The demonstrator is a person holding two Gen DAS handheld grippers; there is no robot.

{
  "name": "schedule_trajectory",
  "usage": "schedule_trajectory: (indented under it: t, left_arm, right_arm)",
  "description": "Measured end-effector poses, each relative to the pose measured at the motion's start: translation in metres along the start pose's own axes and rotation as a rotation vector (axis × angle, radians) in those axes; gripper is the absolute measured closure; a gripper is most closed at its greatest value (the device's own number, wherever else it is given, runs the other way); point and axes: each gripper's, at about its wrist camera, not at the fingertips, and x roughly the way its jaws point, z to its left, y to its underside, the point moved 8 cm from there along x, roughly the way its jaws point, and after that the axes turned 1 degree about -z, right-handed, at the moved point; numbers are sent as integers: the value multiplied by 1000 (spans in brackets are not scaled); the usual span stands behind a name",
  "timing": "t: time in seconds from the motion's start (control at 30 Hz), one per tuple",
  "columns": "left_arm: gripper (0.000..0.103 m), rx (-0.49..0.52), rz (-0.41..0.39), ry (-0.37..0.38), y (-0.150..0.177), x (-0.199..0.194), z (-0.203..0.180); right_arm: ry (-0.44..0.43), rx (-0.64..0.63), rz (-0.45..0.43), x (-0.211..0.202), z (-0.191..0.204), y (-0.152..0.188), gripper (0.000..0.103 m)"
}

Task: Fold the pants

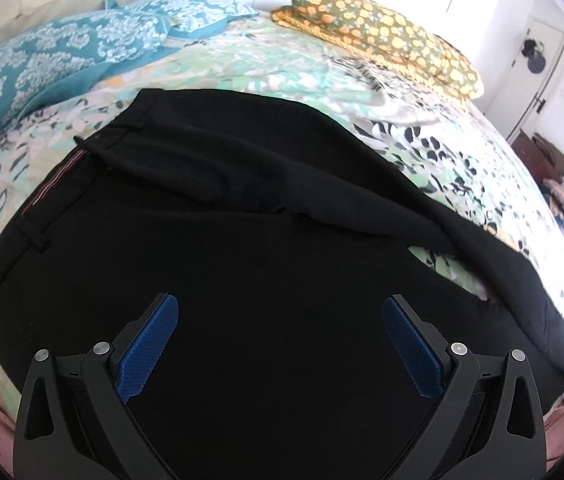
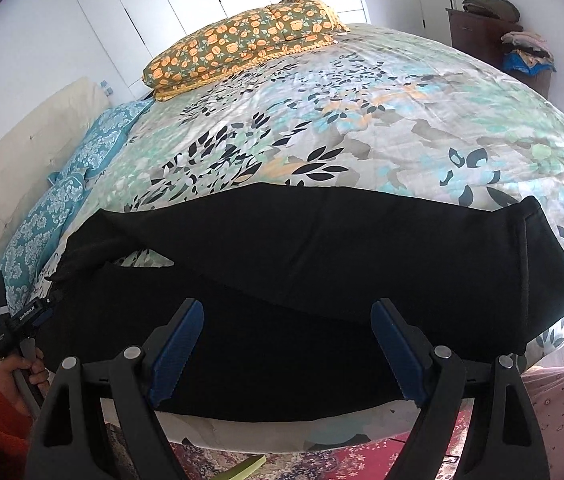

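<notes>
The black pants (image 1: 242, 240) lie along the bed's (image 2: 361, 120) near edge, waistband toward the blue pillows (image 1: 42, 60), leg ends toward the bed's right side; their dark folds are hard to make out; the left tongs (image 1: 280, 312) stand spread over the seat, gripping nothing; the right tongs (image 2: 286, 316) stand spread over the legs, empty.

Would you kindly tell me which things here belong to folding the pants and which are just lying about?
For the job:
- black pants, spread on the bed
- left tool, open
- right tool, open

Lying about:
- orange floral quilt
- teal pillows
- clothes pile
- patterned bedspread
</notes>
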Motion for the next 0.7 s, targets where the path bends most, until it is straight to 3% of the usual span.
schedule_trajectory:
  t: [0.43, 0.7]
  left_arm:
    - [1, -1, -4, -51, -1, 11, 6]
    - [1, -21, -5, -63, -1, 14, 12]
  right_arm:
    - [-49, -46, 13, 3, 3, 14, 17]
    - [-149, 152, 14, 2, -17, 17, 17]
